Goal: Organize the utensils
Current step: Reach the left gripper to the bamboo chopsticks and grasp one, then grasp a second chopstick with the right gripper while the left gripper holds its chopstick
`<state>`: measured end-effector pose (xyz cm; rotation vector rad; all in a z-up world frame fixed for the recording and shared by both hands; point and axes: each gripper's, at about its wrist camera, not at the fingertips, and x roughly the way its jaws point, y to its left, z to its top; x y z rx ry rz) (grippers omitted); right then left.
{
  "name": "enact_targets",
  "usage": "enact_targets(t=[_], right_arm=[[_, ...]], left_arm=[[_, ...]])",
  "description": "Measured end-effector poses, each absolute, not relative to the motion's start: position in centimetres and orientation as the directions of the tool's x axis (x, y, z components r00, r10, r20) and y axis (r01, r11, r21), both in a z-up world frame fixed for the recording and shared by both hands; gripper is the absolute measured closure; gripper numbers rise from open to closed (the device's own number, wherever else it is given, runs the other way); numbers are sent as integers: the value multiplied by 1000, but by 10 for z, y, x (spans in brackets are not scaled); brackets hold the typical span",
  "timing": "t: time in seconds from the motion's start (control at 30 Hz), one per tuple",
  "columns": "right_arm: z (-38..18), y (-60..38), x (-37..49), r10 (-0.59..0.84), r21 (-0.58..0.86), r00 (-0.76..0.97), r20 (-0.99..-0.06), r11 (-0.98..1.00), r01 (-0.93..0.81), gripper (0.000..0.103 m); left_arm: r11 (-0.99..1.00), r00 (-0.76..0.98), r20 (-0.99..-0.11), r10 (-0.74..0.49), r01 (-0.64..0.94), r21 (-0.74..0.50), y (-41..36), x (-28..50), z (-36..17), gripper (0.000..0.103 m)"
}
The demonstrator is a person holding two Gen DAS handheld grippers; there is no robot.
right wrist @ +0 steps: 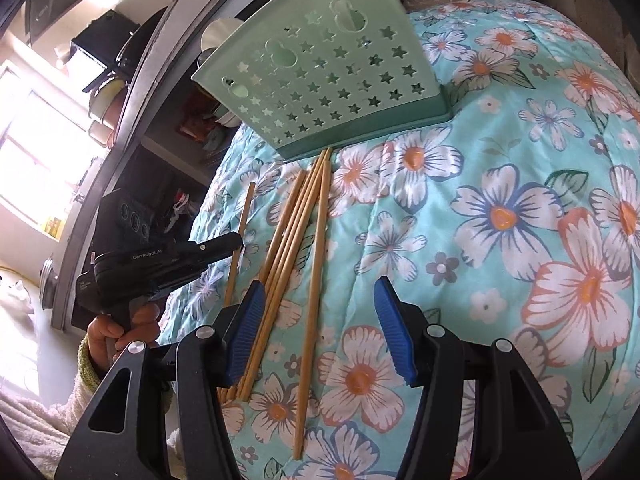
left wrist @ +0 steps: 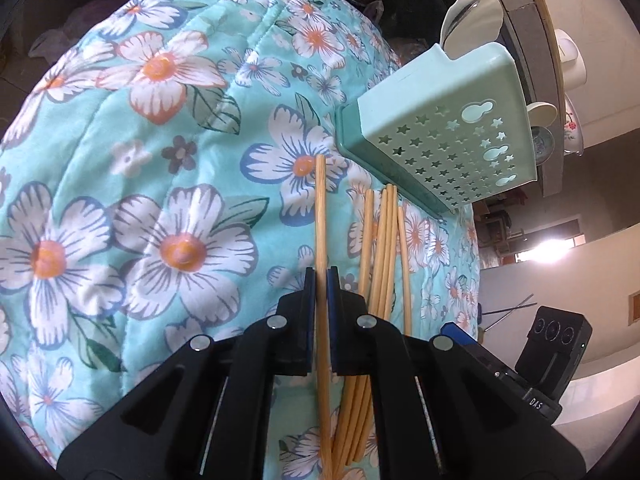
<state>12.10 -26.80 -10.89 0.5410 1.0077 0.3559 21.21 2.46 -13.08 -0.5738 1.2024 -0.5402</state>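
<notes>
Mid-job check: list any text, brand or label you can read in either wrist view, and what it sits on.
"CenRobot.AI": on the black body of the left gripper, seen in the right wrist view.
"DAS": on the black edge of the right gripper's body, seen in the left wrist view.
A small label under "CenRobot.AI" is too blurred to read.
The green utensil holder has only star cut-outs, no text.

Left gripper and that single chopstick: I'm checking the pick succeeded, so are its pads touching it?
Touching. The left wrist view shows the left gripper shut on the single chopstick, both blue pads pressed against its sides with no gap.
</notes>
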Motion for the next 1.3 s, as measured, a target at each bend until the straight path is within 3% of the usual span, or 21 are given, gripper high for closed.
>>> enact_targets(t=[0.27,0.37,0.43,0.97,1.3], right_arm=[[-129,-227,134,460,483,434,-775,873,-63,64],[-130,-222,134,403,418,445,-799,906,-68,78],[-132,-226,135,393,410,442,-806,910,-60,94],[-132,-296,109,383,467,456,-803,881,81,96],[-136,-289,107,371,449,455,-810,890,74,96]], left_arm=[[789,297,-739,-605,103,-605,36,208,-127,98],[792,297,-742,-602,105,-601,37,207,-128,98],[793,296,-742,-601,107,-599,33,206,-129,98],[818,282,-771,-571,114,-564,22,208,-128,98],[902,323,-844,-428,210,-376,-8,241,-114,96]])
